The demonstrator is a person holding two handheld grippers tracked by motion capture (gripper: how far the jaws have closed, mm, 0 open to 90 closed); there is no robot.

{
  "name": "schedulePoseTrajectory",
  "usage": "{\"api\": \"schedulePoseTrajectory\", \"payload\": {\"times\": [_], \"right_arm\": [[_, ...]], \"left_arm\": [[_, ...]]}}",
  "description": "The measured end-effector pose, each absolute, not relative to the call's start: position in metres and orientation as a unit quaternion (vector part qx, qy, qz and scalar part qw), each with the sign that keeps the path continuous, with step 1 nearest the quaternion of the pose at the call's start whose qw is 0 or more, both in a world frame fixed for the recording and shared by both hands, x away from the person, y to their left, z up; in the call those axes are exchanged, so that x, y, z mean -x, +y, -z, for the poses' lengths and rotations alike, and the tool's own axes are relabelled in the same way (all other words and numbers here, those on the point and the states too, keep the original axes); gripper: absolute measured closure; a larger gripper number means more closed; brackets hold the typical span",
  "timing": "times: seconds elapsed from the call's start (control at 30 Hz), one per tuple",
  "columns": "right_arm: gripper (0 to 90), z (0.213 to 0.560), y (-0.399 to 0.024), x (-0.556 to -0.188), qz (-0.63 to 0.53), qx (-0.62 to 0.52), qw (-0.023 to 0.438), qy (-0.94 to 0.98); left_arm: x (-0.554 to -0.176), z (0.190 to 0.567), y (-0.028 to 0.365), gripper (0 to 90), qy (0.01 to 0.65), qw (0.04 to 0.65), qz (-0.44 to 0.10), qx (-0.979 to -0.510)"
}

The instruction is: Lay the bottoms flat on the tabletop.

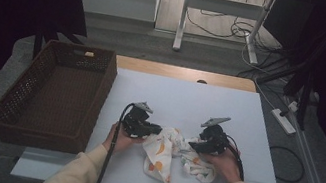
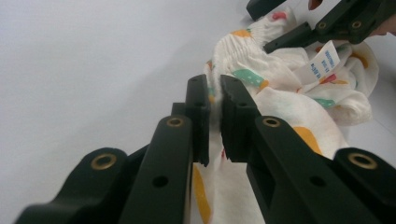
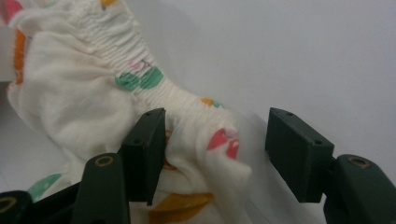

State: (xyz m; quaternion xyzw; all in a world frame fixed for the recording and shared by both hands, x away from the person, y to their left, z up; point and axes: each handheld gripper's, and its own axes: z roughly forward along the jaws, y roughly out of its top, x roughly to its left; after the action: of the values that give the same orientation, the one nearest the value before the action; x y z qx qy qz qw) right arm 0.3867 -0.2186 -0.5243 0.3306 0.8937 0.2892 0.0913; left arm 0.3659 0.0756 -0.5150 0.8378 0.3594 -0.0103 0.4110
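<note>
A small white garment (image 1: 165, 154) with orange, green and pink shapes lies crumpled on the white mat (image 1: 190, 99) between both hands. My left gripper (image 1: 158, 131) is shut on a fold of it; in the left gripper view the jaws (image 2: 214, 100) pinch the cloth (image 2: 285, 109) just below its gathered elastic edge. My right gripper (image 1: 192, 145) stands open at the garment's right side. In the right gripper view the elastic waistband (image 3: 187, 105) runs between the jaws (image 3: 217, 149): cloth touches the left pad, while the right pad stands apart. A white label (image 2: 322, 63) sticks out near the right gripper's fingers (image 2: 299, 35).
A brown wicker basket (image 1: 106, 86) stands at the mat's left edge and holds nothing. The wooden table edge (image 1: 184, 72) runs behind the mat. Beyond the table are a desk frame, cables and a power strip (image 1: 284, 120) on the floor.
</note>
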Motion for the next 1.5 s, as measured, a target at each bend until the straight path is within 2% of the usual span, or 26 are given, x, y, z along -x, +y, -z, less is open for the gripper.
{"api": "schedulePoseTrajectory", "payload": {"times": [0.17,0.37,0.57,0.67,1.0,1.5], "right_arm": [[41.3,0.525,-0.215,-0.384,-0.278,-0.323,0.106,0.898],[48.9,0.524,-0.216,-0.384,-0.275,-0.323,0.106,0.899],[74.7,0.522,-0.220,-0.384,-0.275,-0.326,0.096,0.900],[79.5,0.522,-0.221,-0.385,-0.280,-0.325,0.087,0.899],[80.8,0.507,-0.230,-0.381,-0.358,-0.336,0.116,0.863],[80.8,0.494,-0.234,-0.375,-0.419,-0.340,0.121,0.834]], "left_arm": [[-0.366,0.515,0.076,82.1,0.359,0.410,0.010,-0.838],[-0.366,0.516,0.075,82.1,0.359,0.410,0.012,-0.839],[-0.365,0.516,0.075,82.1,0.358,0.408,0.013,-0.840],[-0.366,0.516,0.075,82.1,0.358,0.409,0.012,-0.839],[-0.365,0.514,0.077,82.1,0.361,0.416,0.009,-0.834],[-0.366,0.507,0.085,82.1,0.369,0.436,0.006,-0.821]]}}
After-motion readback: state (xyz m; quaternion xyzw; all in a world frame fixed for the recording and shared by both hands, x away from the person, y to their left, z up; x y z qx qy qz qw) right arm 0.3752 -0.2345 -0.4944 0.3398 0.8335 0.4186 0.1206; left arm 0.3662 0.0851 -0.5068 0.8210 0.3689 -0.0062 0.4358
